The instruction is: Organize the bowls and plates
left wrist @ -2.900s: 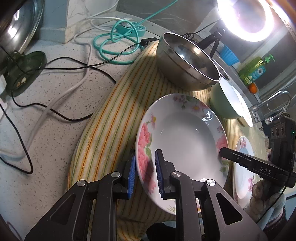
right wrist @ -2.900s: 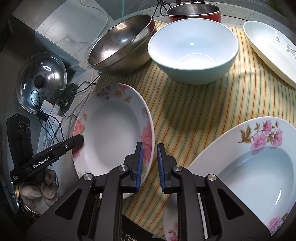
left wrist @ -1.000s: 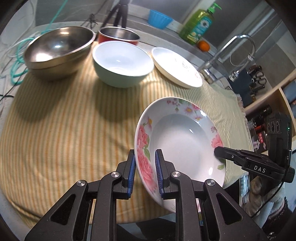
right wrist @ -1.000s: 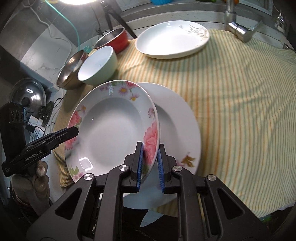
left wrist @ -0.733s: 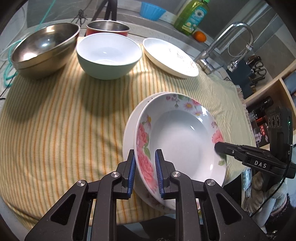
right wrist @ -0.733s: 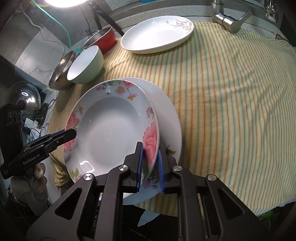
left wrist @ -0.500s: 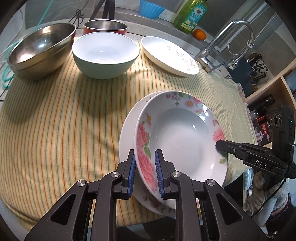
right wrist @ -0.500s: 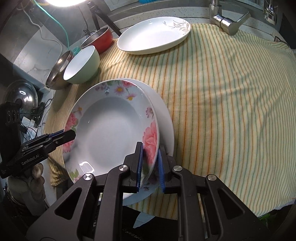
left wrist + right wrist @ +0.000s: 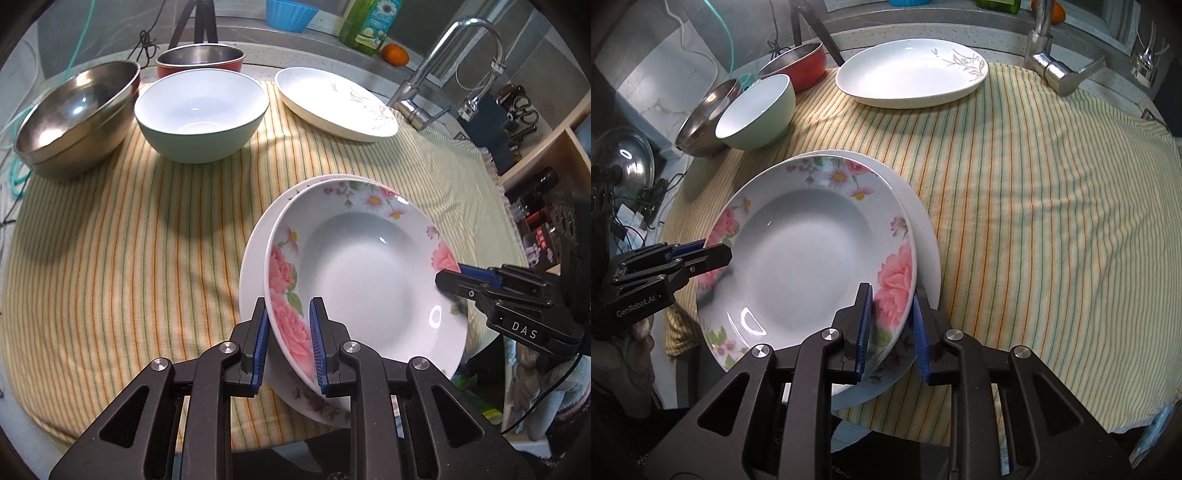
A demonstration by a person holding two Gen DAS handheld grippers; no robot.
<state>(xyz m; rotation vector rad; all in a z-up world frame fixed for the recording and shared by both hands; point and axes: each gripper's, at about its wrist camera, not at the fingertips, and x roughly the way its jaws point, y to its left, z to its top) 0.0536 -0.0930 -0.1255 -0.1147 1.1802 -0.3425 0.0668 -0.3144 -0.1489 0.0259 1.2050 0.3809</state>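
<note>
A deep rose-pattern plate [image 9: 362, 273] [image 9: 805, 262] rests nested on a second floral plate [image 9: 255, 266] [image 9: 923, 236] at the near edge of the striped cloth. My left gripper [image 9: 286, 343] straddles its left rim, and its jaws have parted slightly from the rim. It shows at the left of the right wrist view [image 9: 698, 254]. My right gripper [image 9: 890, 328] straddles the opposite rim with a small gap; it shows at the right of the left wrist view [image 9: 465, 280].
A mint-green bowl [image 9: 201, 114] [image 9: 757, 110], a steel bowl [image 9: 77, 114] [image 9: 705, 118], a red pot [image 9: 201, 59] [image 9: 801, 70] and a white leaf-pattern plate [image 9: 332, 103] [image 9: 912, 74] stand at the back. A tap [image 9: 443, 66] [image 9: 1049, 62] is at the back right.
The rose plate came down onto the lower plate. Both grippers' jaws have widened a little around its rim.
</note>
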